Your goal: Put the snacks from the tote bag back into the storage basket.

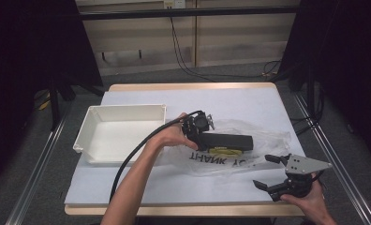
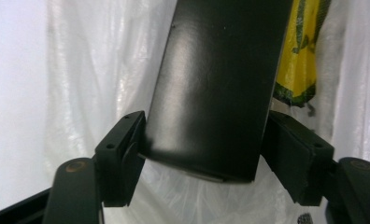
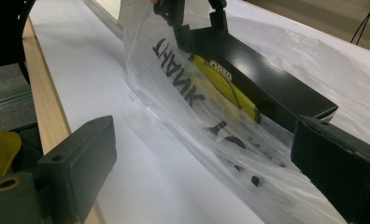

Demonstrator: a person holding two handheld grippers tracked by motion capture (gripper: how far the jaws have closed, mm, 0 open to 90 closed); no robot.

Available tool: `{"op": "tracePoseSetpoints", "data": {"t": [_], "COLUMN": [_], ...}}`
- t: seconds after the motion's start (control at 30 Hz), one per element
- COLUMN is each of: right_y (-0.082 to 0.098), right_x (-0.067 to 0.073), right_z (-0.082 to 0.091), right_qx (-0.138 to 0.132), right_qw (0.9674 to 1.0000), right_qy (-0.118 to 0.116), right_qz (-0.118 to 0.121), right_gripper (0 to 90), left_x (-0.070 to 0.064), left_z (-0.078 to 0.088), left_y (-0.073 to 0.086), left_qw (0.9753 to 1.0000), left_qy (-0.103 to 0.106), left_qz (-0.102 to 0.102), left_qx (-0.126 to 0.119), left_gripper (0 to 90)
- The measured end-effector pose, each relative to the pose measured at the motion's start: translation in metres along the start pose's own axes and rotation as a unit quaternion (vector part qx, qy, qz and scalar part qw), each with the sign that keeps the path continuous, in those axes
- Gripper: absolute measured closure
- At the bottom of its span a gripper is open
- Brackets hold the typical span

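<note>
In the high view, the left gripper (image 1: 200, 129) lies level over the middle of the white-covered table (image 1: 240, 101), its jaws clamped on one end of a long black box (image 1: 228, 140). The box rests on a clear plastic bag (image 1: 249, 157) printed with black lettering, and a yellow packet (image 1: 225, 151) lies just beside the box's near edge. A white tray (image 1: 122, 133) sits to the left of that hand, apart from the bag. The right gripper (image 1: 273, 172) hovers near the table's front right edge, jaws spread wide with nothing between them, just off the bag's near corner.

In the left gripper view, both black pads press on the sides of the black box (image 2: 218, 88); the yellow packet (image 2: 301, 56) shows behind it on the crinkled bag (image 2: 94, 93).

In the right gripper view, the jaws stand far apart over the bag (image 3: 183, 116), touching nothing. The box (image 3: 262, 79) and the packet (image 3: 223, 91) lie beyond, with the left gripper (image 3: 192, 18) gripping the box's far end.
</note>
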State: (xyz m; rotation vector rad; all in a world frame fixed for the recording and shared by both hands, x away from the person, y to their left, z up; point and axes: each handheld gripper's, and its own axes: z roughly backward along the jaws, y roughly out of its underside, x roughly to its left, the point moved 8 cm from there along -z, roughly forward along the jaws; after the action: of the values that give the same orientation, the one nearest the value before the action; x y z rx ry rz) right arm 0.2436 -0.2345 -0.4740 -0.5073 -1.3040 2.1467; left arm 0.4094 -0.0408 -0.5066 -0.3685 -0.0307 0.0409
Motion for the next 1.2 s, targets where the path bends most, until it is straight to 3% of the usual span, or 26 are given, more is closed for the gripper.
{"op": "tracePoseSetpoints", "data": {"t": [0.07, 0.17, 0.23, 0.27, 0.3, 0.4, 0.57, 0.63, 0.8, 0.9, 1.07, 1.2], "right_y": [0.0, 0.001, 0.001, 0.001, -0.001, -0.005, -0.015, -0.017, -0.017, -0.014, -0.015, -0.016], "right_x": [0.001, 0.003, 0.005, 0.004, 0.004, -0.001, -0.013, -0.02, -0.021, -0.019, -0.026, -0.025], "right_z": [-0.001, -0.001, -0.002, -0.002, -0.003, -0.001, 0.005, 0.005, -0.001, -0.005, -0.008, -0.013], "right_qx": [-0.004, -0.006, -0.004, -0.005, -0.008, -0.011, -0.034, -0.044, -0.065, -0.055, -0.058, -0.068], "right_qw": [1.0, 1.0, 1.0, 1.0, 0.9999, 0.9997, 0.9994, 0.9989, 0.9977, 0.9983, 0.9977, 0.9974], "right_qy": [-0.001, -0.004, -0.008, -0.008, -0.014, -0.019, -0.007, 0.013, 0.018, 0.01, 0.024, 0.004], "right_qz": [0.0, -0.001, 0.001, -0.001, -0.005, -0.005, -0.01, -0.013, 0.002, 0.013, 0.027, 0.024], "right_gripper": [6.6, 6.3, 5.9, 4.8, 3.3, 0.4, 0.6, 1.6, 0.9, 0.6, 0.6, 0.6], "left_x": [-0.001, -0.002, -0.004, -0.007, -0.005, -0.005, -0.004, -0.005, -0.006, -0.007, -0.007, -0.008], "left_z": [-0.003, 0.001, 0.002, 0.002, 0.004, 0.005, 0.008, 0.009, 0.012, 0.016, 0.023, 0.029], "left_y": [0.001, 0.0, 0.0, -0.002, 0.0, -0.001, -0.001, -0.001, -0.002, -0.003, -0.005, -0.003], "left_qw": [0.9999, 0.9999, 1.0, 0.9998, 0.9999, 1.0, 1.0, 1.0, 0.9999, 0.9998, 0.9996, 0.9995], "left_qy": [-0.005, 0.004, 0.008, 0.009, 0.012, 0.005, 0.008, 0.008, 0.013, 0.011, 0.005, 0.007], "left_qz": [-0.007, -0.008, -0.004, 0.015, -0.001, -0.001, 0.0, 0.004, 0.009, 0.011, 0.009, 0.012], "left_qx": [0.012, 0.01, 0.003, -0.008, 0.004, 0.003, 0.005, -0.001, -0.005, -0.013, -0.026, -0.028], "left_gripper": [30.6, 39.2, 40.8, 41.0, 41.1, 41.3, 41.6, 41.8, 42.1, 42.3, 42.8, 43.0]}}
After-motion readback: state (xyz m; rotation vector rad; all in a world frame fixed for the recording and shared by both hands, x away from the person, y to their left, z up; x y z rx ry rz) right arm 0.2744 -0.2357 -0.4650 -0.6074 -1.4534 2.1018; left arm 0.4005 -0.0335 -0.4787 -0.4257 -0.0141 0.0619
